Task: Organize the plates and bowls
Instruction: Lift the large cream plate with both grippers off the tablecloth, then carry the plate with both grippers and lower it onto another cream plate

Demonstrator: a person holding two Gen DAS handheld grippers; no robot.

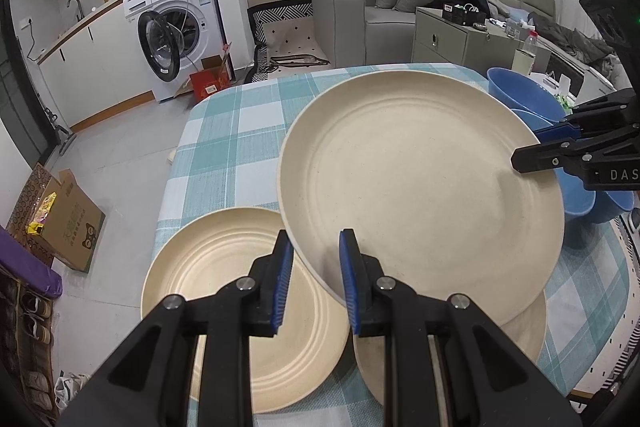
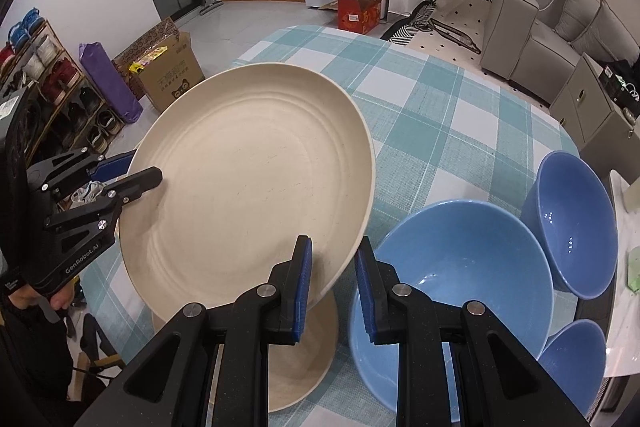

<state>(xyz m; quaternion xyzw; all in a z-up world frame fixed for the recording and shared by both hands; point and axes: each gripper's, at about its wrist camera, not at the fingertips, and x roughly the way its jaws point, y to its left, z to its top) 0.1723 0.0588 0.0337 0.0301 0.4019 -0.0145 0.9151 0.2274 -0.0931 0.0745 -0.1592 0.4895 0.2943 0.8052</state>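
A checked-cloth bench (image 1: 224, 131) carries the sorting job: cream plates toward one side, blue bowls toward the other. Above it a large cream plate (image 1: 420, 187) hangs tilted and clear of the cloth, carried from two opposite edges, apparently so that neither grip has to bear its whole width alone. The left tool (image 1: 312, 281) has its blue pads pressed onto the near rim; the right tool (image 2: 334, 281) pinches the rim on the opposite side, next to the bowls. Beneath the raised plate a second cream plate (image 1: 524, 331) lies partly covered, and a third cream plate (image 1: 240, 307) lies flat just beside it, a likely base for a stack. The big blue bowl (image 2: 452, 267) and two smaller blue bowls (image 2: 572, 223) cluster near the bench edge, still unstacked.
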